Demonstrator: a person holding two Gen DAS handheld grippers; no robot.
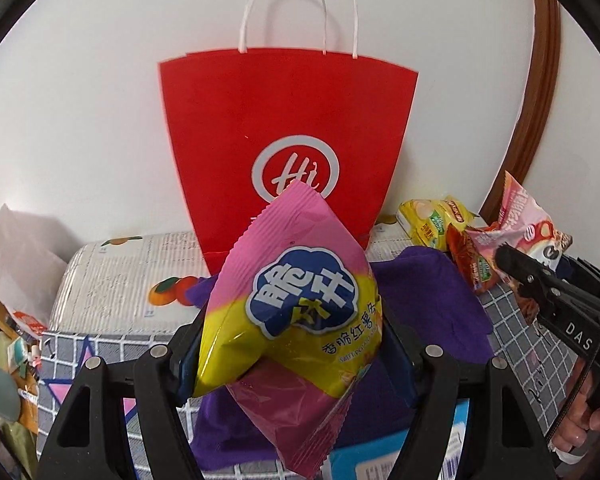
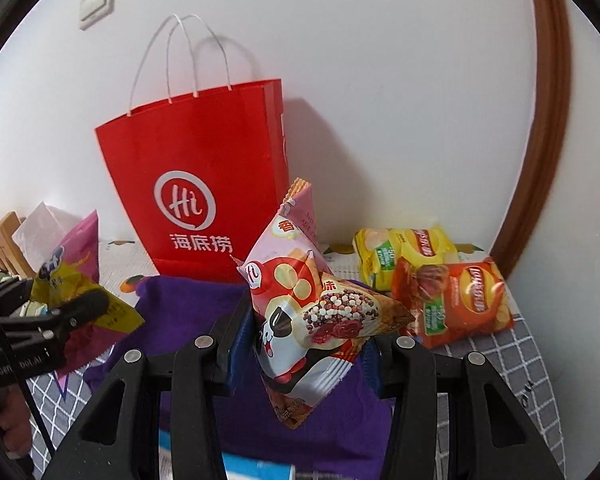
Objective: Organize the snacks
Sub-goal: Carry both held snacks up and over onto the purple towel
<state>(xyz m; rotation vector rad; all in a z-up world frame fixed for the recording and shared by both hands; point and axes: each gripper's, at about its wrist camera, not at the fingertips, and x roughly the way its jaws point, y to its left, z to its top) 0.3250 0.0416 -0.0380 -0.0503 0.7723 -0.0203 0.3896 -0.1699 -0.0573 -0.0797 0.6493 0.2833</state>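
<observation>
My left gripper [image 1: 290, 354] is shut on a pink and yellow snack bag [image 1: 296, 320] and holds it above the purple cloth [image 1: 432, 296], in front of the red paper bag [image 1: 288, 120]. My right gripper [image 2: 308, 344] is shut on a pink panda snack bag [image 2: 308, 308], held up right of the red paper bag [image 2: 196, 160]. The right gripper and its bag [image 1: 528, 224] show at the right of the left wrist view. The left gripper's bag [image 2: 76, 272] shows at the left of the right wrist view.
A yellow chip bag [image 2: 404, 252] and an orange chip bag [image 2: 460, 300] lie at the back right by the wall. A blue and white box [image 1: 400, 456] lies at the near edge. White crumpled paper [image 1: 16, 248] sits at the far left. A brown frame [image 2: 548, 120] curves on the right.
</observation>
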